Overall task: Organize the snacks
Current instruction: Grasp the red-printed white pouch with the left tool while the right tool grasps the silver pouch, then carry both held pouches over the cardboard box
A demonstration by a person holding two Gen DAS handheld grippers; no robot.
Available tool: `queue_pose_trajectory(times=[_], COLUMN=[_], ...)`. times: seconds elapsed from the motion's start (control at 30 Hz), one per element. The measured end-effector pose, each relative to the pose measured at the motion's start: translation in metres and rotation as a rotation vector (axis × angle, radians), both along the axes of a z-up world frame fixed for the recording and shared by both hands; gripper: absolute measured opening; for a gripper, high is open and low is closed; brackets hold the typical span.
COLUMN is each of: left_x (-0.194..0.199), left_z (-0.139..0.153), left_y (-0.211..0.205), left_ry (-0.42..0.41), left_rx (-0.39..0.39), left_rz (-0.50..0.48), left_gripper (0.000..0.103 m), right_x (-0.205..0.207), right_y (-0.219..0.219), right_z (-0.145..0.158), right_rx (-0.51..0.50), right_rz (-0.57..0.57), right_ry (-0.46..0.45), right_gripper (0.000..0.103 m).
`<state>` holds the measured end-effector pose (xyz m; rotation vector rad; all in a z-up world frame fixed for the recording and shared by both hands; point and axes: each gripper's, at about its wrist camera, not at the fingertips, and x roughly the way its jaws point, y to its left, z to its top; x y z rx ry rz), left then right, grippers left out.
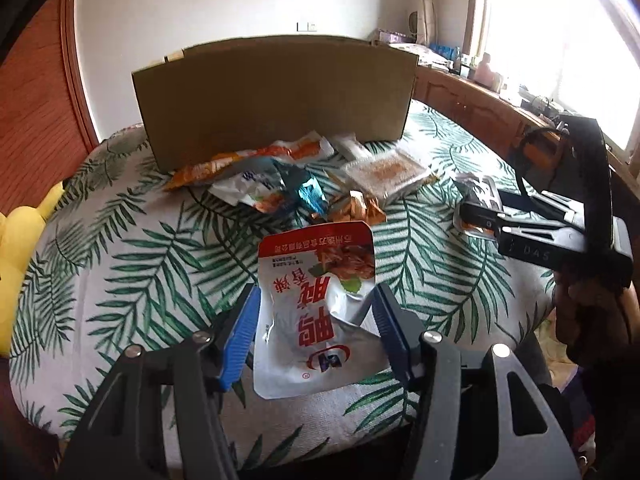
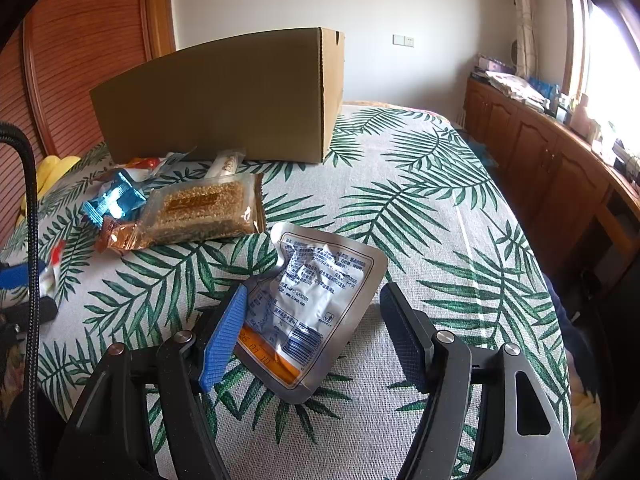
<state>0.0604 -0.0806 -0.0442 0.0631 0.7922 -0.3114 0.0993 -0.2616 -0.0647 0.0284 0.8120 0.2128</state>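
1. Left gripper (image 1: pixel 316 304), nearest in the left wrist view: blue-padded jaws apart, one on each side of a white-and-red foil snack pouch with red Chinese print (image 1: pixel 316 308) that lies flat on the leaf-print cloth (image 1: pixel 132 264). Can't tell if the pads touch the pouch edges.
2. Behind it, mid-cloth: loose pile with an orange-and-white wrapper (image 1: pixel 224 166), a crinkled blue foil packet (image 1: pixel 308 192) and a clear-wrapped sesame bar (image 1: pixel 388 172).
3. Plain brown cardboard box (image 1: pixel 272 96) stands upright behind the pile.
4. Far left edge: yellow plush toy (image 1: pixel 20 240).
5. Right wrist view: right gripper (image 2: pixel 312 300) has its jaws spread around a crumpled silver foil pouch with blue print and an orange band (image 2: pixel 308 304). Left pad sits over the pouch's edge, right pad is clear of it.
6. Same gripper shows at right in the left wrist view, with that pouch at its tips.
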Motion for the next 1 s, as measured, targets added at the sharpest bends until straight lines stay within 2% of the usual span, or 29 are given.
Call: queue_pose_trajectory(times=[0.03,0.1,0.2,0.3,0.43,0.47,0.5,1.0], left_x=[0.0,0.0,-0.001,-0.004,-0.005,-0.005,-0.005,-0.005], left_z=[0.003,0.007,0.013,0.017,0.019,0.019,0.019,0.039], left_y=[0.002,0.004,0.005,0.006,0.008,0.008,0.009,0.021], left_ry=[-0.007,-0.013,-0.028,-0.045,-0.051,-0.051,-0.051,-0.103], left_rx=[-0.009,-0.023,-0.033,-0.035,-0.045,-0.047,-0.049,-0.08], left_rz=[0.003,0.005,0.0,-0.002,0.001,0.003,0.006,0.023], left_gripper=[0.057,0.057,0.057,0.057,0.058,0.058,0.058,0.058], right_x=[-0.001,-0.003,-0.004,-0.006,-0.009,-0.01,-0.01,-0.028], right_y=[0.001,0.0,-0.007,-0.013,-0.014,-0.014,-0.015,-0.007], right_z=[0.0,0.001,0.005,0.007,0.007,0.009,0.01,0.047], right_rx=[0.004,0.008,0.06,0.117,0.165,0.177,0.188,0.218], right_rz=[0.007,0.015,0.018,0.033,0.042,0.047,0.05,0.056], right_ry=[-0.009,-0.015,-0.015,-0.018,-0.022,-0.026,-0.031,-0.11], right_gripper=[0.062,0.06,0.041,0.034,0.033,0.03,0.021,0.021])
